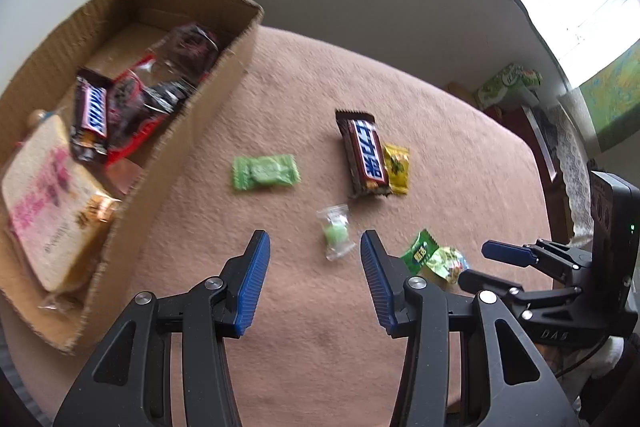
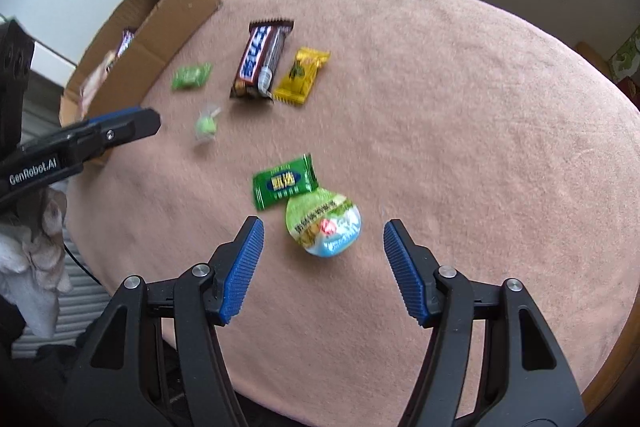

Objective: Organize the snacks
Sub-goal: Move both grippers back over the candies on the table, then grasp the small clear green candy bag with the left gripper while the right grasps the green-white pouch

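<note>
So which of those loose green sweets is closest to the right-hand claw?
The round green-and-blue jelly cup, lying just ahead of the open right gripper. The dark green wrapper touches its far side; the two pale green candies lie farther off.

Pink-covered counter (image 2: pixel 460 107) — right half bare, open passage there. Cardboard box (image 1: pixel 192 131) walls off the left edge; its near wall stands high, its top open. Loose snacks scattered mid-counter: Snickers bar (image 2: pixel 262 59) touching yellow candy (image 2: pixel 302 77), light green candy (image 2: pixel 191 77) near the box, clear-wrapped sweet (image 2: pixel 206 125) apart from both. Jelly cup (image 2: pixel 324 227) and dark green packet (image 2: pixel 284 181) touch each other, between the spread fingers of the right tool (image 2: pixel 323 247). Left tool (image 1: pixel 315 255) also spread, nothing between its fingers.
</note>
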{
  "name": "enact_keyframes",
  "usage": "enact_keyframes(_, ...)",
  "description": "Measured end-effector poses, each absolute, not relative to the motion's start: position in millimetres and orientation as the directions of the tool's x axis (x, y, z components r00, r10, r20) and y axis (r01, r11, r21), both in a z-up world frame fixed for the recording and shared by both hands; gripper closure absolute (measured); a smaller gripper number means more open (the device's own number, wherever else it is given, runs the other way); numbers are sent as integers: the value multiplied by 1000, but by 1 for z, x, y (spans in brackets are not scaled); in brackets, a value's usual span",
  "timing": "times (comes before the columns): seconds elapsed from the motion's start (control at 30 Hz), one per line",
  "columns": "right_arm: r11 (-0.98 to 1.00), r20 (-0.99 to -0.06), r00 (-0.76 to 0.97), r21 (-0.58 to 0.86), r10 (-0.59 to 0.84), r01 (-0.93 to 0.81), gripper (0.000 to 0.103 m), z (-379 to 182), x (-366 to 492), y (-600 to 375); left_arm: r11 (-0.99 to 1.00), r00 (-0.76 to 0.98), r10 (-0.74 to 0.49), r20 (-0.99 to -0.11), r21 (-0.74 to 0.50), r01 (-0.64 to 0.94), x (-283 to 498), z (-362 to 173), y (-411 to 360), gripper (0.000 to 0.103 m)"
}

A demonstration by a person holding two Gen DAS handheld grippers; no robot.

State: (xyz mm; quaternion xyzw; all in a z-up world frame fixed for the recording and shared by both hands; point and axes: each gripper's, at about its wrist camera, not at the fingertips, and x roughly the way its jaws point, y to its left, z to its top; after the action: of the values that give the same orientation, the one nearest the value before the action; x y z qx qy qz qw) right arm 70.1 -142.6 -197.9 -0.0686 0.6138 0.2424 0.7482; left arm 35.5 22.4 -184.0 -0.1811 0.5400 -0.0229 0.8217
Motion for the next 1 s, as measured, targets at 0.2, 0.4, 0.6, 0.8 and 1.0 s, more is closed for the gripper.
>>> enact_keyframes(0.2,882,-952,141,186,270,-433,38,-210,64,-147,941,370,-236,-899,-305,-142,44,-202,6,57)
enact_keyframes(0.4,886,-947,156,191,279,-423,38,-214,67,-149,945,348,-228,-909,-293,-147,53,-213,-2,60)
enact_keyframes(0.6,877,-949,167,169,269,-450,38,-216,67,-135,957,339,-198,-919,-257,-137,61,-217,-11,68)
enact_keyframes(0.8,871,-952,181,134,245,-472,40,-218,65,-125,966,343,-165,-925,-221,-131,70,-221,-20,83)
enact_keyframes(1.0,867,-951,186,132,247,-480,56,-220,70,-120,971,349,-158,-924,-209,-113,75,-223,-25,83)
